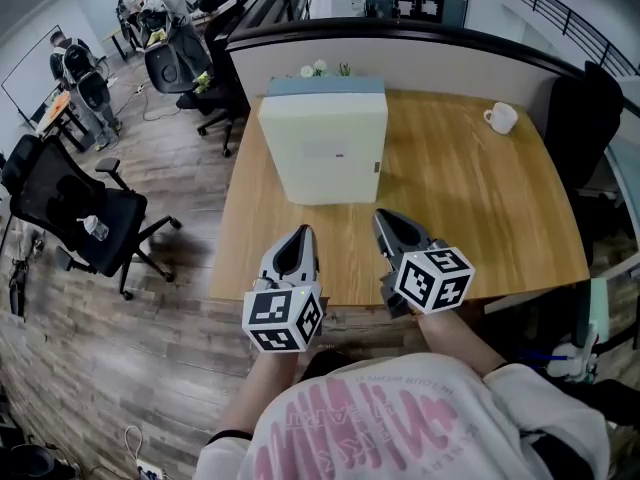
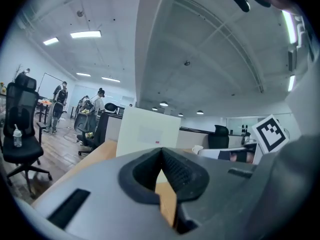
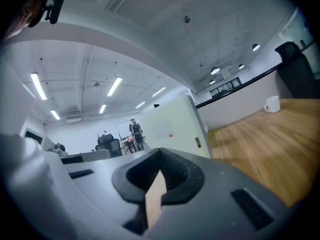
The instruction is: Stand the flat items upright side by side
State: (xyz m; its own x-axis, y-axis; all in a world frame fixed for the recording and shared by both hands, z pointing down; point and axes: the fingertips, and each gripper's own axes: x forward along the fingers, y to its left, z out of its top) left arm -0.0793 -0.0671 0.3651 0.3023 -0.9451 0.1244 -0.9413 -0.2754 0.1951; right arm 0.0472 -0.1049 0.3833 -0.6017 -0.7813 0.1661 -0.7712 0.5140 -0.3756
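A pale cream flat item point(image 1: 325, 148) stands upright on the wooden table point(image 1: 480, 208), near its back middle. A blue-grey one point(image 1: 325, 86) stands right behind it, side by side. The cream face also shows ahead in the left gripper view point(image 2: 149, 134) and the right gripper view point(image 3: 172, 129). My left gripper point(image 1: 302, 232) hovers over the table's front edge, well short of the items. Its jaws are shut with nothing between them point(image 2: 161, 153). My right gripper point(image 1: 386, 218) is beside it, also shut and empty point(image 3: 159, 155).
A white mug point(image 1: 501, 118) sits at the table's far right. A low partition wall point(image 1: 450, 58) runs along the back edge. A black office chair point(image 1: 80, 208) stands on the floor to the left, another chair point(image 1: 580, 118) at the right.
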